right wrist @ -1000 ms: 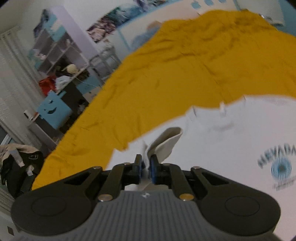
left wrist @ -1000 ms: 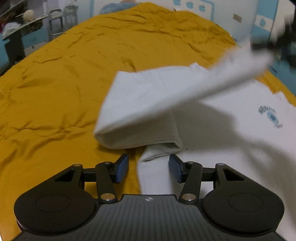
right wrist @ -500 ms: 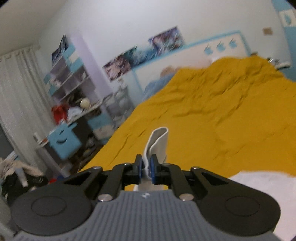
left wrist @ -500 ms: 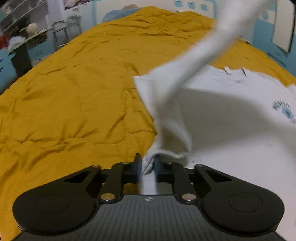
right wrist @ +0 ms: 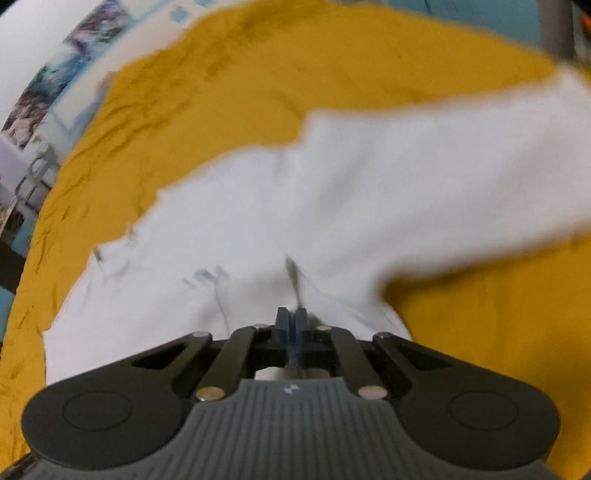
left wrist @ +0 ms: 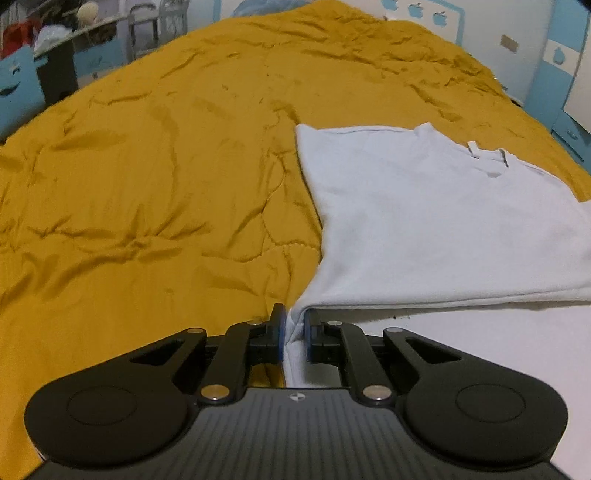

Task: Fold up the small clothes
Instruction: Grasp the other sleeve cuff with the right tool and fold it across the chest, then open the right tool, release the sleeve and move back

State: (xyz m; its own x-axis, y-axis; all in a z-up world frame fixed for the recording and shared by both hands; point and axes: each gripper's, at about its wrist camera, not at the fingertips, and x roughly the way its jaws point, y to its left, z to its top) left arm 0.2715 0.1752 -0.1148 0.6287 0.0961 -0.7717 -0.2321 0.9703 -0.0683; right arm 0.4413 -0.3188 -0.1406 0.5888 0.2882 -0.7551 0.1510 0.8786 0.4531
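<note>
A white T-shirt [left wrist: 424,206] lies on the mustard-yellow bedspread [left wrist: 147,166] of a bed, toward the spread's right half in the left wrist view. That view is sharp. It shows the shirt's neckline with its small tag on the far side, a folded-over layer lying flat across the body, and the left gripper [left wrist: 294,332] at the shirt's near left corner, jaws closed on a pinch of the white fabric.

The right wrist view is smeared with motion blur, yet it gives what the other cannot: the right gripper [right wrist: 291,332], jaws pressed tight together on a thin edge of the same shirt [right wrist: 295,206], with a broad band of cloth sweeping off to the upper right over the bedspread [right wrist: 480,314].

Beyond the shirt, the spread is creased all over. Past the bed's far left corner stand a cluttered shelf [left wrist: 55,29] and blue furniture; beyond the head of the bed, a pale wall carries blue apple shapes [left wrist: 413,9].
</note>
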